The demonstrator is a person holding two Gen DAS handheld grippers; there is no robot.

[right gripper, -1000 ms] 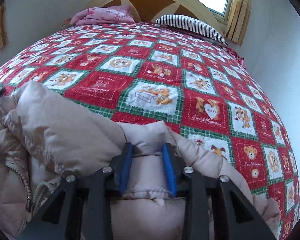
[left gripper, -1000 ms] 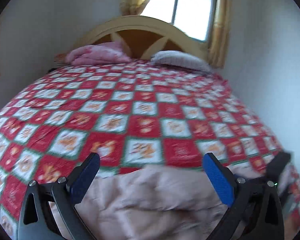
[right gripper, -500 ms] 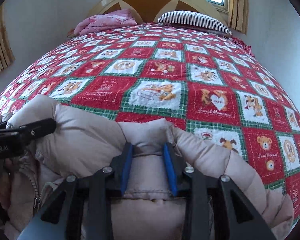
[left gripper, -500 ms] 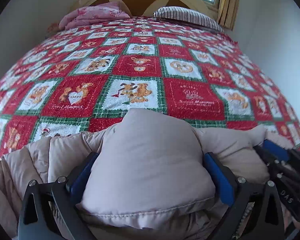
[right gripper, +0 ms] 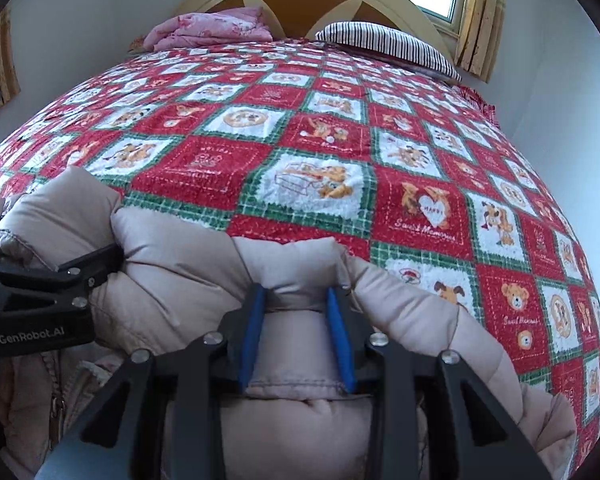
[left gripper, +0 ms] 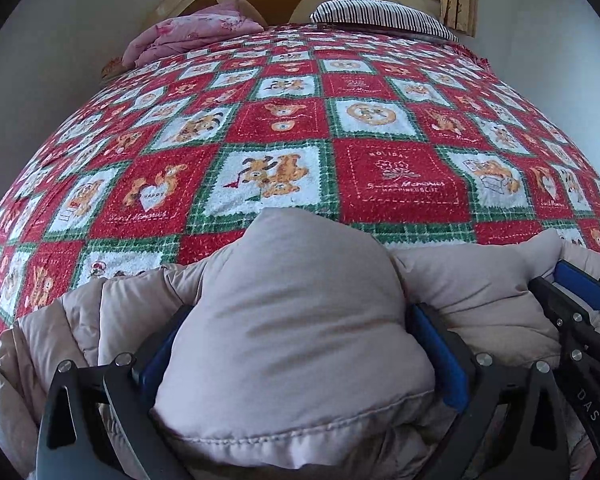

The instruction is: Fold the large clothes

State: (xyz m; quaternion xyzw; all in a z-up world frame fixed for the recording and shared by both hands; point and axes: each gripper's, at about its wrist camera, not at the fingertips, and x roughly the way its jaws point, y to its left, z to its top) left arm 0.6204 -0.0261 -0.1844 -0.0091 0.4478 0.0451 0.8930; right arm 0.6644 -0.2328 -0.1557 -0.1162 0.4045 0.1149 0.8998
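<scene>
Right gripper (right gripper: 296, 332) is clamped on a jacket (right gripper: 188, 264) fold; left gripper (left gripper: 300, 348) straddles a puffy bulge, unclosed. That bulge should be pinched firmly before lifting.

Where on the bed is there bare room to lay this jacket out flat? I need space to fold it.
The blanket lies bare from the puffy jacket up to the pink bedding and striped pillow. The near edge is crowded: jacket and both grippers.

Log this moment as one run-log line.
jacket: bunched on bedspread | left gripper: open around padded fold | right gripper: shut on jacket edge
</scene>
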